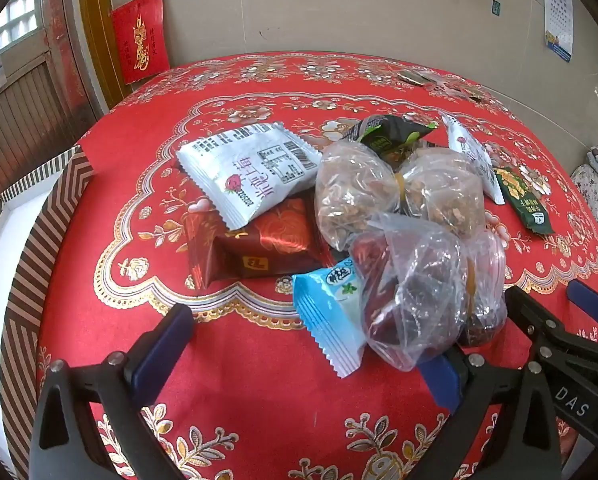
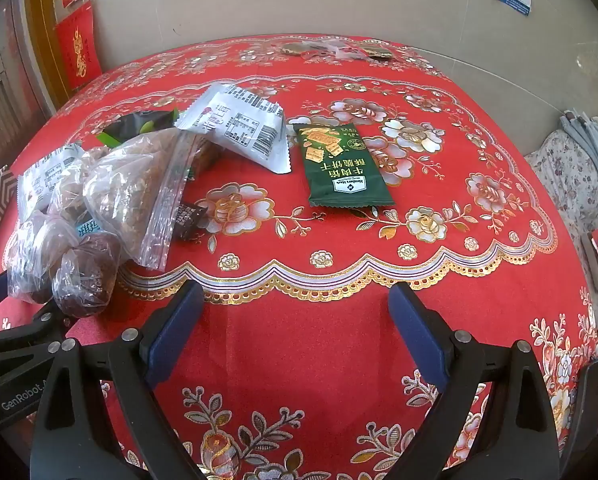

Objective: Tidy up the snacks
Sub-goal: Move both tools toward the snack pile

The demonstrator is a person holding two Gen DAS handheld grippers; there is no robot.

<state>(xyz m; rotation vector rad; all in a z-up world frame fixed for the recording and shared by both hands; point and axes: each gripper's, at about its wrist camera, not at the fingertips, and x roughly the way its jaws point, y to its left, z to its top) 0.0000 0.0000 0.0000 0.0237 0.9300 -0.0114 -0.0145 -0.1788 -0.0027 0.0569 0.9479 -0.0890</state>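
Observation:
A heap of snacks lies on the red flowered tablecloth (image 1: 227, 368). It holds a white packet (image 1: 251, 172) over a red foil packet (image 1: 259, 244), a light blue packet (image 1: 331, 320), a clear bag of nuts (image 1: 379, 192), a clear bag of red dates (image 1: 419, 292) and a black-green packet (image 1: 391, 132). My left gripper (image 1: 303, 364) stands open just short of the blue packet and the date bag. Its fingers hold nothing. In the right wrist view, a green cracker packet (image 2: 339, 164) lies alone beside another white packet (image 2: 243, 128). My right gripper (image 2: 297, 332) is open over bare cloth, short of the green packet.
An open box with a striped brown rim (image 1: 31, 264) stands off the table's left side. Small wrappers (image 2: 331, 48) lie at the far edge by the wall. A floral-cushioned seat (image 2: 571, 168) is to the right. A small dark packet (image 2: 187, 220) lies beside the zip bag (image 2: 135, 188).

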